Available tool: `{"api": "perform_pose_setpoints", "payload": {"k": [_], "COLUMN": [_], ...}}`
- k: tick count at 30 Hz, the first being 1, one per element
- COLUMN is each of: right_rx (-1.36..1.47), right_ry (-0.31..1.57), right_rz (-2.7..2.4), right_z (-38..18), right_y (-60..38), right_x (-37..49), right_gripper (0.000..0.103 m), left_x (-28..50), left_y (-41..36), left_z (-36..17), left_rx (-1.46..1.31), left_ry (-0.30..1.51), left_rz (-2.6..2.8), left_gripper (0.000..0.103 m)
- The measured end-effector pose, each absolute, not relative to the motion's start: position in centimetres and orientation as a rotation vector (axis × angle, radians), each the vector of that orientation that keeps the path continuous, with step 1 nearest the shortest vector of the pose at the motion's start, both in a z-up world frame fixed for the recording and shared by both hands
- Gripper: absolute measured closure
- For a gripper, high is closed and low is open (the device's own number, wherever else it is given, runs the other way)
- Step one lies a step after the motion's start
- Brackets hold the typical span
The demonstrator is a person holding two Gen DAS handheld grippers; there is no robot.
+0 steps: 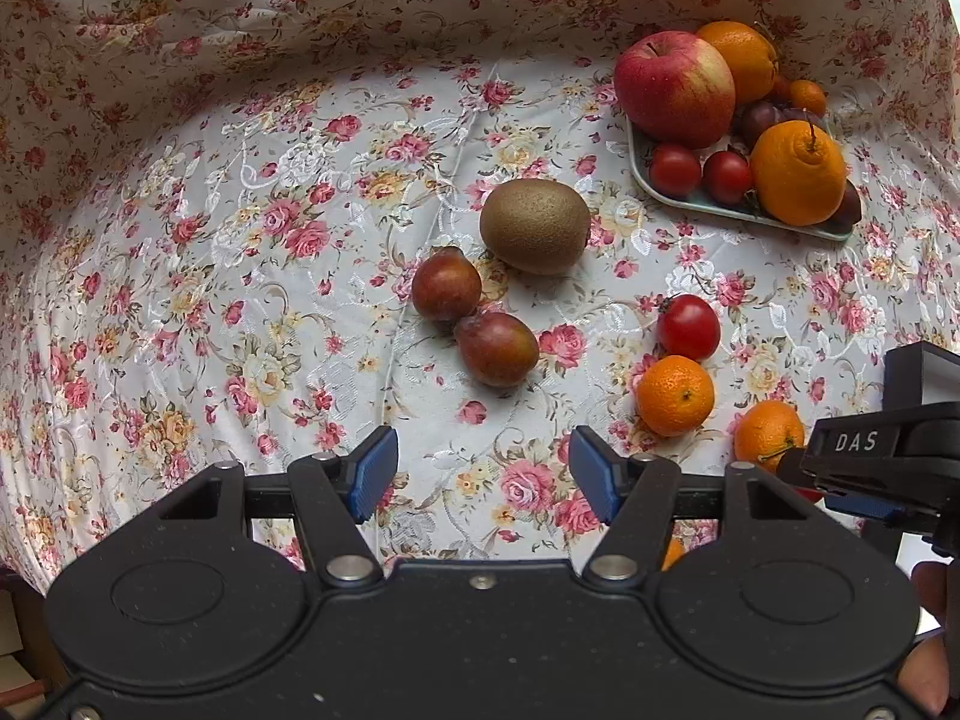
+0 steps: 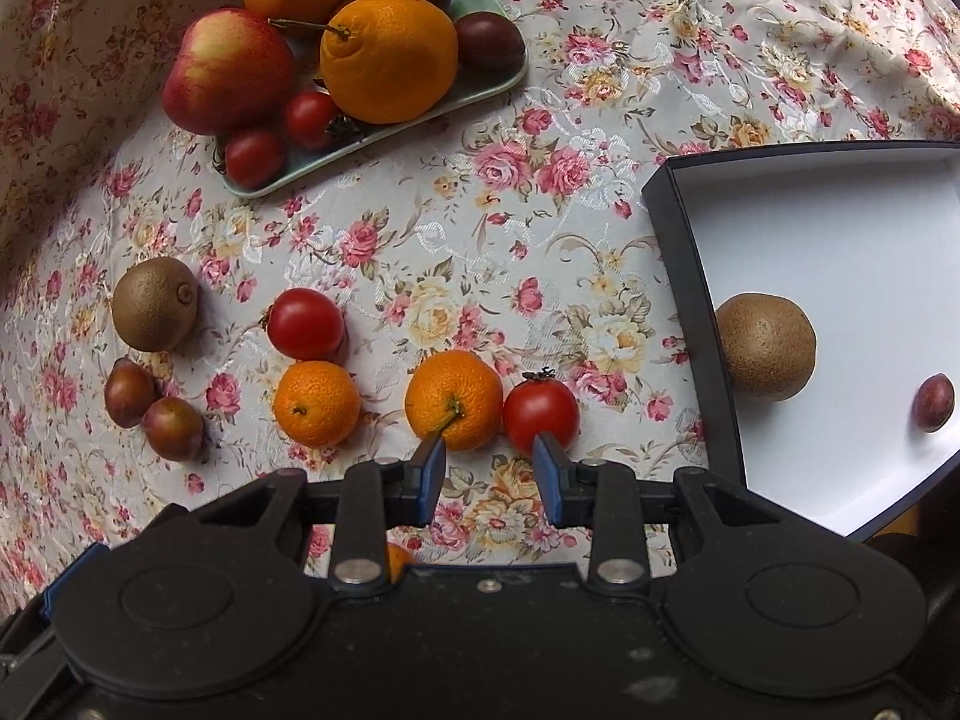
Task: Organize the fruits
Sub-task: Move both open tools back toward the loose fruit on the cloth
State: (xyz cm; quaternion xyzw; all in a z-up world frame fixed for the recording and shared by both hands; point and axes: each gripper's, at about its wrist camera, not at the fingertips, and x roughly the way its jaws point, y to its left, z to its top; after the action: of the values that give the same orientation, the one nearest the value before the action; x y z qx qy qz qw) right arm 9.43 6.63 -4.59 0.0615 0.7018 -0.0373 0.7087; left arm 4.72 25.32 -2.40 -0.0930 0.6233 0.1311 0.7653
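On the flowered cloth lie a kiwi [image 1: 534, 226], two plums [image 1: 446, 284] [image 1: 497, 348], a tomato [image 1: 688, 327] and two mandarins [image 1: 675, 395] [image 1: 768, 435]. My left gripper [image 1: 483, 471] hangs open over bare cloth just short of the plums, nothing between its pads. My right gripper [image 2: 491, 462] is open too, pointing down, its tips just short of a stemmed mandarin [image 2: 454, 399] and a tomato [image 2: 540, 414] that lie side by side. Further left are another mandarin [image 2: 316, 402], a tomato [image 2: 305, 324] and the kiwi [image 2: 154, 312].
A green tray [image 2: 372, 138] at the back holds an apple [image 2: 228, 69], oranges, small tomatoes and plums. To the right, a dark box with a white floor [image 2: 840, 240] contains a kiwi [image 2: 765, 348] and a plum [image 2: 933, 402]. The cloth rises like a wall behind.
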Motion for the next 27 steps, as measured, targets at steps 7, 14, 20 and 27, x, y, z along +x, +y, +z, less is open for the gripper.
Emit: {"api": "perform_pose_setpoints", "payload": {"k": [7, 14, 20, 27], "right_rx": [0.217, 0.293, 0.214, 0.196], "right_ry": [1.543, 1.501, 1.436, 1.423], "right_rz": [-0.139, -0.159, -0.155, -0.068], "right_z": [-5.2, -5.6, -5.3, -4.9], "right_y": [5.1, 5.3, 7.2, 9.2], "right_x": [9.9, 9.9, 9.7, 9.5], "right_gripper": [0.069, 0.070, 0.070, 0.070], "left_x": [4.5, 4.2, 3.9, 3.6], "left_y": [26.3, 27.0, 28.8, 31.9], "left_z": [-2.3, -2.0, -1.9, -1.9], "left_rx": [-0.225, -0.234, -0.259, -0.312], "left_ry": [1.356, 1.350, 1.340, 1.331], "left_rz": [0.290, 0.285, 0.310, 0.366], "left_gripper": [0.036, 0.036, 0.036, 0.036]}}
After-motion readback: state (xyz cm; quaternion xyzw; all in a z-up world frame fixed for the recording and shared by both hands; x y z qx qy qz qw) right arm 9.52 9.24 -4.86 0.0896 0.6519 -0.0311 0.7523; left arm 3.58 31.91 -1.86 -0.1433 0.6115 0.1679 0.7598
